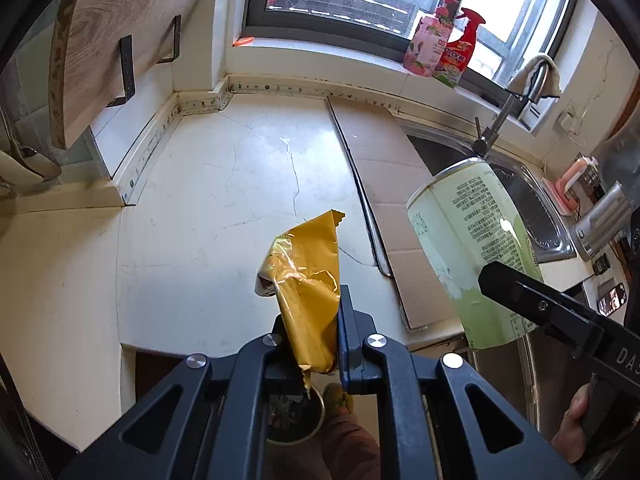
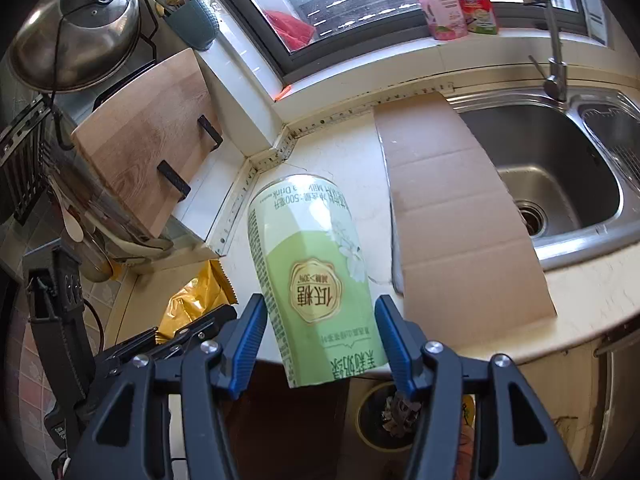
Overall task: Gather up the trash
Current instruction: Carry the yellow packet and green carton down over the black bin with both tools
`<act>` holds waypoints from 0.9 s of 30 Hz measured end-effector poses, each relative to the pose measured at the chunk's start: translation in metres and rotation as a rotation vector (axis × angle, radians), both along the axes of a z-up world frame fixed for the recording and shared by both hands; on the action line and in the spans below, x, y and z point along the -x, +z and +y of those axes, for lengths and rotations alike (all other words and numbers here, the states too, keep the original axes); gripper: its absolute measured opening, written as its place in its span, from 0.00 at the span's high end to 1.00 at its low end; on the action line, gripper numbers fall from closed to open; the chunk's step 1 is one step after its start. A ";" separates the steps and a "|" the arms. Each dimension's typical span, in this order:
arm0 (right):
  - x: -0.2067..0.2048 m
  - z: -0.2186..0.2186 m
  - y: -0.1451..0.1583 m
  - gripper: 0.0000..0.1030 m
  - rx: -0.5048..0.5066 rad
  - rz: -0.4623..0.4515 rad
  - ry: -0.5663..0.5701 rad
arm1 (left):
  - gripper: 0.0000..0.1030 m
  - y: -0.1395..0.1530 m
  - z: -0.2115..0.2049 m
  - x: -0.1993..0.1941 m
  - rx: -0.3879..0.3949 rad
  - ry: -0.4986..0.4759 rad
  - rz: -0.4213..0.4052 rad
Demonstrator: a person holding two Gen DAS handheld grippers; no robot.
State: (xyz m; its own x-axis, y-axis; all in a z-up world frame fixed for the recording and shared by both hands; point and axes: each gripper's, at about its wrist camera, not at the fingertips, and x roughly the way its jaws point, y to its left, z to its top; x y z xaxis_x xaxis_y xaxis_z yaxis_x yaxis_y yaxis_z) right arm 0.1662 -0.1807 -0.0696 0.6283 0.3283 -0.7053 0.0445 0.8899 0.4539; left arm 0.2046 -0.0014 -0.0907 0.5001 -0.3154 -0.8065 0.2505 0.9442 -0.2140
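Left gripper [image 1: 316, 320]: jaws pinched tight on a crumpled yellow wrapper [image 1: 308, 276], gripped at its lower part, torn upper edge sticking up toward 12 o'clock above the fingers. Wrapper lifted clear of the white countertop [image 1: 224, 184]. In the right wrist view, same wrapper [image 2: 196, 300] seen at 9 o'clock of the can, still between the other gripper's dark arms.

Right gripper [image 2: 320, 336]: jaws about half spread, blue pads [image 2: 250, 332] pressed against both sides of a pale green drink can [image 2: 316, 276]. Can held off the counter, printing upside down, far end tilted toward 12 o'clock. In the left wrist view, can [image 1: 472, 248] at 3 o'clock of the wrapper, well apart from it, a hand [image 1: 576, 424] on the gripper handle at 4 o'clock.

Below both grippers, past the counter's front edge: a round bin [image 2: 380, 416] with crumpled scraps inside, at 6 o'clock of the can; in the left wrist view, bin [image 1: 296, 412] directly under the wrapper's lower end.

Flat sheet of cardboard [image 2: 448, 200] lying on the counter at 2 o'clock of the can, its right edge overlapping the steel sink [image 2: 560, 184]. Wooden cutting board [image 2: 148, 136] leaning at 10 o'clock. Pink bottle [image 2: 440, 8] and red spray bottle [image 2: 476, 0] on the windowsill at 1 o'clock.
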 end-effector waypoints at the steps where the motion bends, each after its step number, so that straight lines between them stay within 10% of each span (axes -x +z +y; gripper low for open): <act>1: 0.008 0.000 -0.001 0.46 0.001 0.002 -0.004 | 0.92 -0.001 -0.001 0.007 -0.001 -0.009 0.005; 27: 0.118 0.005 -0.048 0.46 0.081 0.073 0.201 | 0.92 -0.062 -0.023 0.118 -0.063 0.084 0.108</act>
